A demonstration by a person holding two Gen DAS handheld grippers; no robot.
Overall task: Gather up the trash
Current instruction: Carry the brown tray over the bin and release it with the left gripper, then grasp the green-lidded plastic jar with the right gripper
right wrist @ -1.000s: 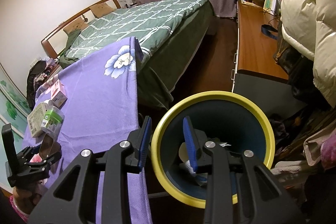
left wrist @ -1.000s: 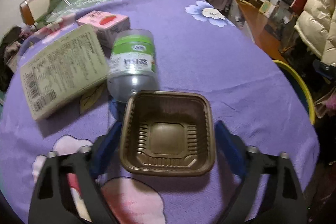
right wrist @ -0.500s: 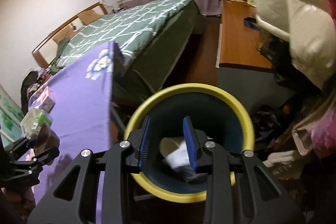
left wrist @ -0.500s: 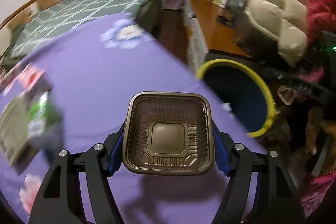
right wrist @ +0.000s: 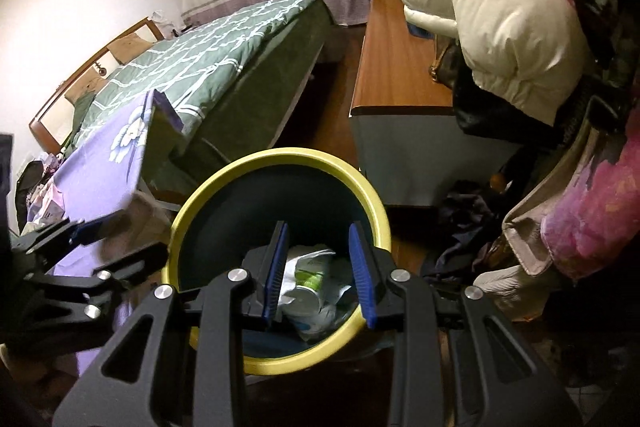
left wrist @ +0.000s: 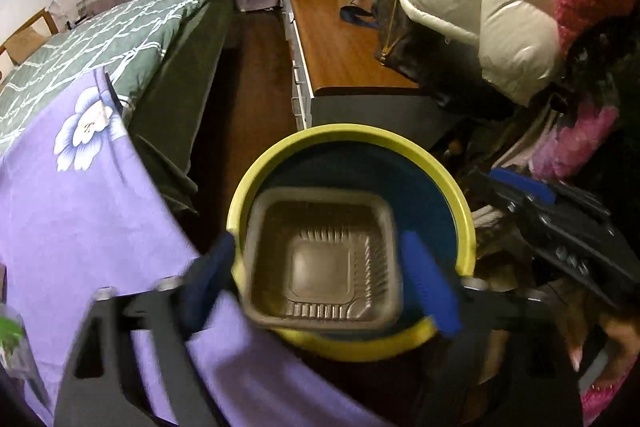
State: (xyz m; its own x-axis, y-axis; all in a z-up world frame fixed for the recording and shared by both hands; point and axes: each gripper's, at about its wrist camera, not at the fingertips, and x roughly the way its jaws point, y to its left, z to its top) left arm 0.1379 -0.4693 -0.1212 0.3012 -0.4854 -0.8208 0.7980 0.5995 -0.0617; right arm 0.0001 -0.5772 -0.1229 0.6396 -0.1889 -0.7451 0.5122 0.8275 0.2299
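Left wrist: brown tray (left wrist: pixel 322 261) over bin (left wrist: pixel 460 203); right wrist: trash (right wrist: pixel 316 281) inside

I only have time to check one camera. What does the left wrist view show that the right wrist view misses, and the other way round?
Only the left wrist view shows the brown plastic tray over the bin, loose between the left claw pads, whose jaws have just been opening. Only the right wrist view shows the crumpled trash at the bin's bottom. Both show the yellow-rimmed bin, purple tablecloth and green bed.

No text, label or brand is legible on anything in either view
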